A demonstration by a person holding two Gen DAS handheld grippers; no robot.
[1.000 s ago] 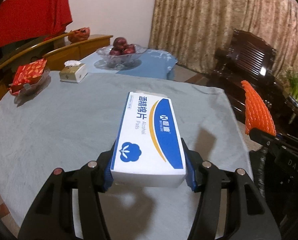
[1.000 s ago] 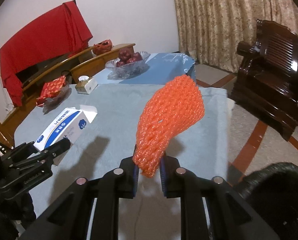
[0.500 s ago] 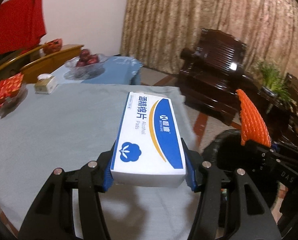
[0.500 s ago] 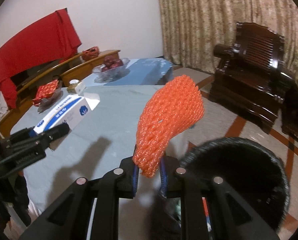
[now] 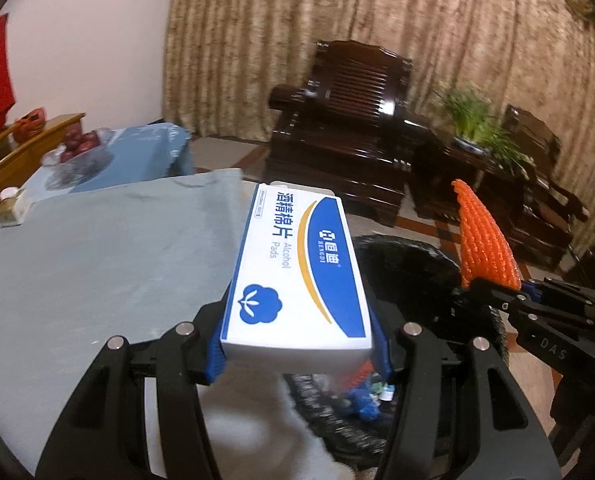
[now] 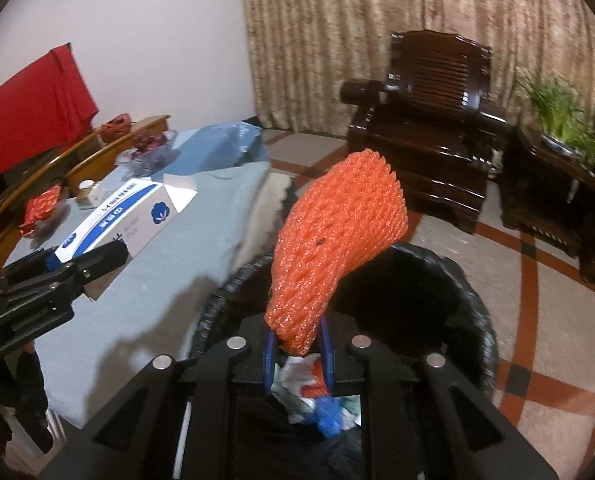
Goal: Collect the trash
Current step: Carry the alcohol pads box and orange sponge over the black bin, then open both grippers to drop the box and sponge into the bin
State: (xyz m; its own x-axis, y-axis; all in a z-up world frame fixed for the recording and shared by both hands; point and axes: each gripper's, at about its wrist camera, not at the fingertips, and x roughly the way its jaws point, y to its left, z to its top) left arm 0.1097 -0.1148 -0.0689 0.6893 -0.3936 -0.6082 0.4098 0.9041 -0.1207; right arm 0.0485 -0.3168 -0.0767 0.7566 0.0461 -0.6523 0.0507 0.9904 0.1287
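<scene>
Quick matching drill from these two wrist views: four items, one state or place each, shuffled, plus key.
Items:
1. alcohol pads box
2. orange foam net
3. black trash bin
4. fruit bowl

States:
A. on the blue-covered side table
B. clamped in the right tongs
C. on the floor, trash inside
D. clamped in the left tongs

Pairs: 1-D, 2-B, 3-C, 4-A

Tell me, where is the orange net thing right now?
The orange foam net is pinched in the right gripper, sticking up over the open black trash bin beside the table.
</scene>
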